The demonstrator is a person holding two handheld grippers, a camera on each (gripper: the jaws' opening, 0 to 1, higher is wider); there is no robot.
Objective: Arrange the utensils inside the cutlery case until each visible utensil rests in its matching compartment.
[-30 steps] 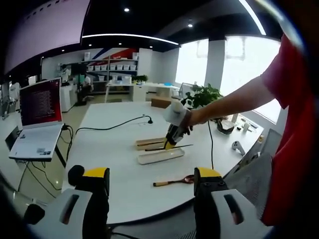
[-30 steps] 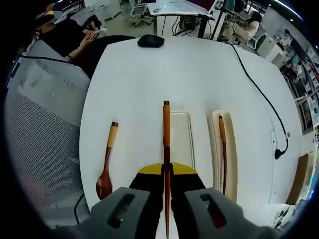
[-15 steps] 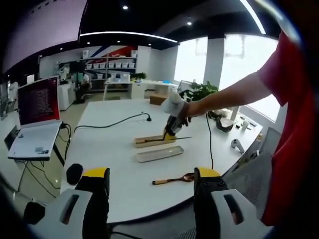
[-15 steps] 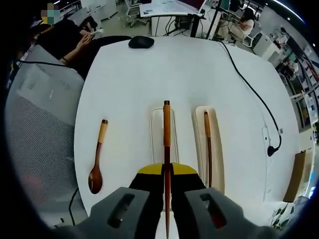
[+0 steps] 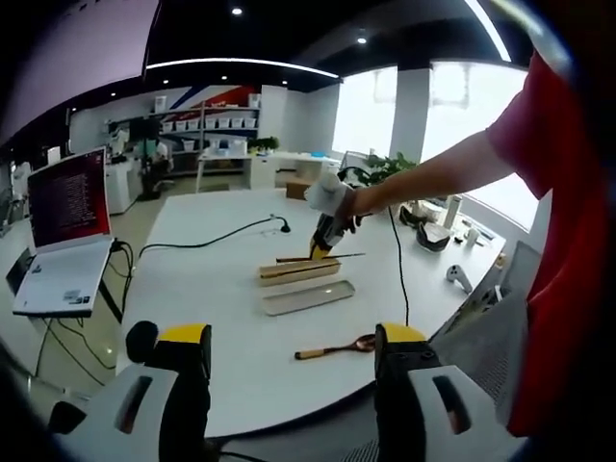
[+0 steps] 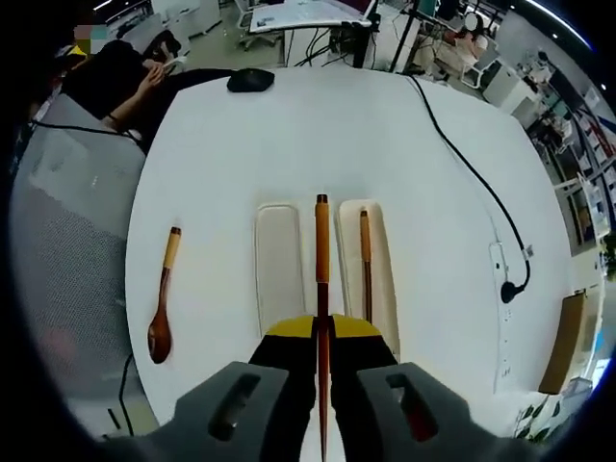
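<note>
The right claw [image 6: 321, 332] is clamped tight on a long slender wooden chopstick [image 6: 321, 260], reddish-brown with a paler handle end, which juts straight ahead from between the yellow-tipped jaws. A second ago that stick hung left of both halves of the case; now it hovers over the seam between the empty cream-white oblong tray [image 6: 280, 267] on its left and the pale wooden tray [image 6: 369, 265] on its right, where a matching dark chopstick [image 6: 365, 262] already lies lengthwise. So the hand has carried its load sideways toward the wooden tray, and I judge the pair is about to be reunited: a little farther right, then down.

In the left gripper view the right claw [image 5: 321, 248] shows from across the room, held above the wooden tray [image 5: 298, 270] with the stick [image 5: 323, 257] level. The left claw [image 5: 292, 337] waits at the near edge of the round white table [image 5: 212, 289], jaws spread wide and holding nothing.

A brown wooden spoon with a light handle [image 6: 161, 308] lies well apart to the left on bare tabletop, not yet in any compartment. There is open white surface all round the trays. A black power cable [image 6: 470, 173] curves along the far right, clear of the work, and a dark mouse [image 6: 250, 80] sits near the far rim.
</note>
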